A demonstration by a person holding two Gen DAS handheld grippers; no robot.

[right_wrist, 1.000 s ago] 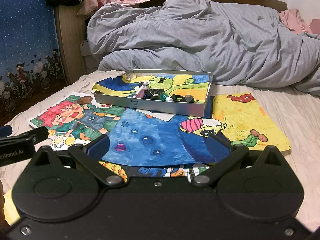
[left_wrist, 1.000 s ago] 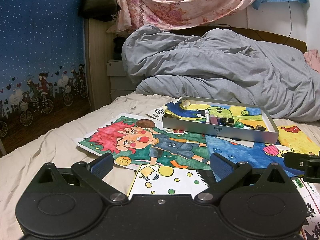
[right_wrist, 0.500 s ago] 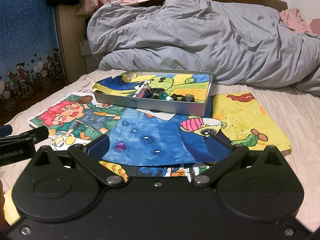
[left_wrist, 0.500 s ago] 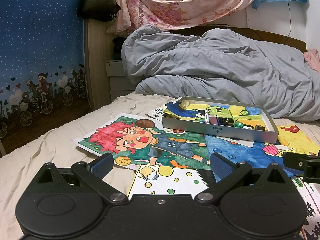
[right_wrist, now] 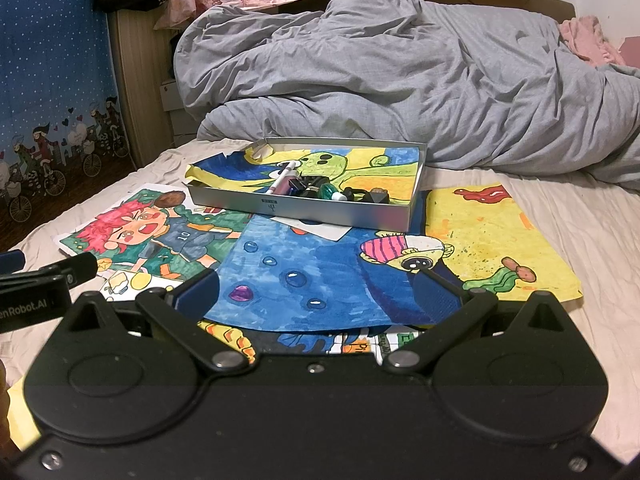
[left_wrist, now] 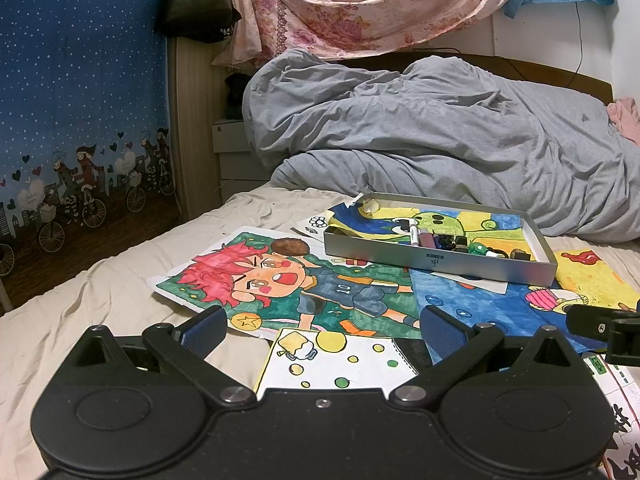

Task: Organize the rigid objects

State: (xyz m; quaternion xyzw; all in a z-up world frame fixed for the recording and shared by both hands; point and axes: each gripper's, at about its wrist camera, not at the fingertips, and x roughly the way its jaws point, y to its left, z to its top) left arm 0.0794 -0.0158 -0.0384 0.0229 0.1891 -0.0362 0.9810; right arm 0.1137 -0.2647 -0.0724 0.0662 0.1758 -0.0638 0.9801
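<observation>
Silver tray (right_wrist: 304, 210) beyond right claw (right_wrist: 316, 294), apart; claw empty

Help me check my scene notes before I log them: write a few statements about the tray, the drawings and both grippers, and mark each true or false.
1. The silver tray holds a marker and small objects. True.
2. The left gripper is shut on a marker. False: it is open and holds nothing.
3. The tray sits on the grey duvet. False: it rests on drawings, in front of the duvet.
4. The right gripper is open above the blue drawing. True.
</observation>
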